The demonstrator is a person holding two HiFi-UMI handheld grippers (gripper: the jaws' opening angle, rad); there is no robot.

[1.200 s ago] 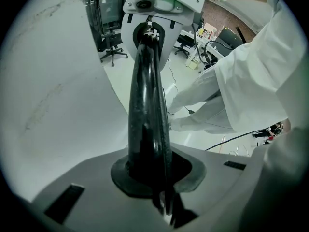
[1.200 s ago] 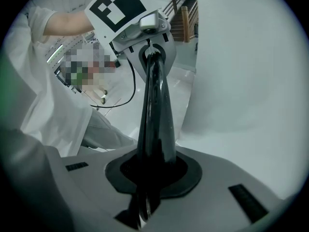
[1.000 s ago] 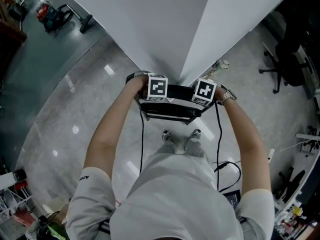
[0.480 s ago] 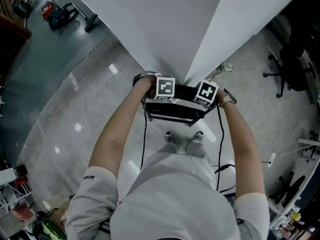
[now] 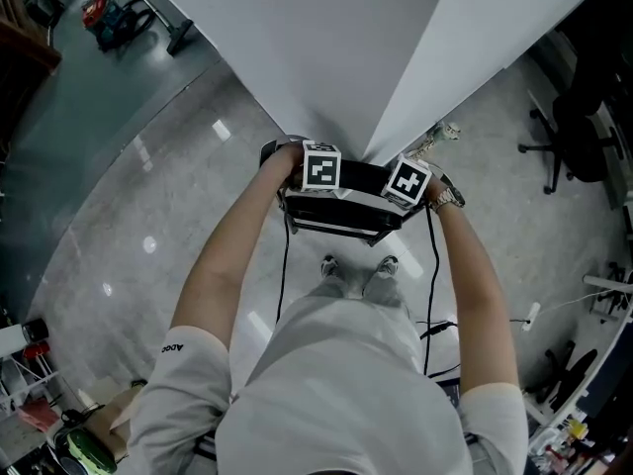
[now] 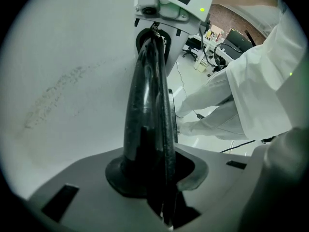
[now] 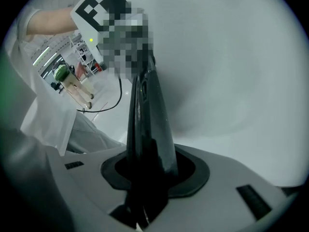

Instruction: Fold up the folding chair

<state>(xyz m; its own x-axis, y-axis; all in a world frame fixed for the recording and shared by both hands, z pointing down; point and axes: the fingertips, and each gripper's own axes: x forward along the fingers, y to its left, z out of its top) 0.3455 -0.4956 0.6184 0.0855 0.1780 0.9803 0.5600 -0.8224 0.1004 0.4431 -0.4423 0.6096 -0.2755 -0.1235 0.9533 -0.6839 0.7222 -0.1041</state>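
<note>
The black folding chair (image 5: 343, 218) stands folded flat on the floor before a white wall corner, in front of the person's feet. Both grippers point down onto its top edge. My left gripper (image 5: 314, 190) sits at the left end. In the left gripper view the chair's black edge (image 6: 147, 115) runs up between the jaws, which are starting to open while still close on it. My right gripper (image 5: 402, 199) sits at the right end. Its jaws are opening, with the chair's edge (image 7: 147, 124) between them and dark gaps on both sides.
A white wall corner (image 5: 336, 57) rises just behind the chair. A black office chair (image 5: 574, 132) stands at the right. Cables (image 5: 445, 330) trail on the floor by the person's shoes (image 5: 362, 265). Tools (image 5: 109, 18) lie far left, clutter (image 5: 40, 414) at the lower left.
Both grippers stay at the chair's top edge. Only the head camera's framing has shifted a little.
</note>
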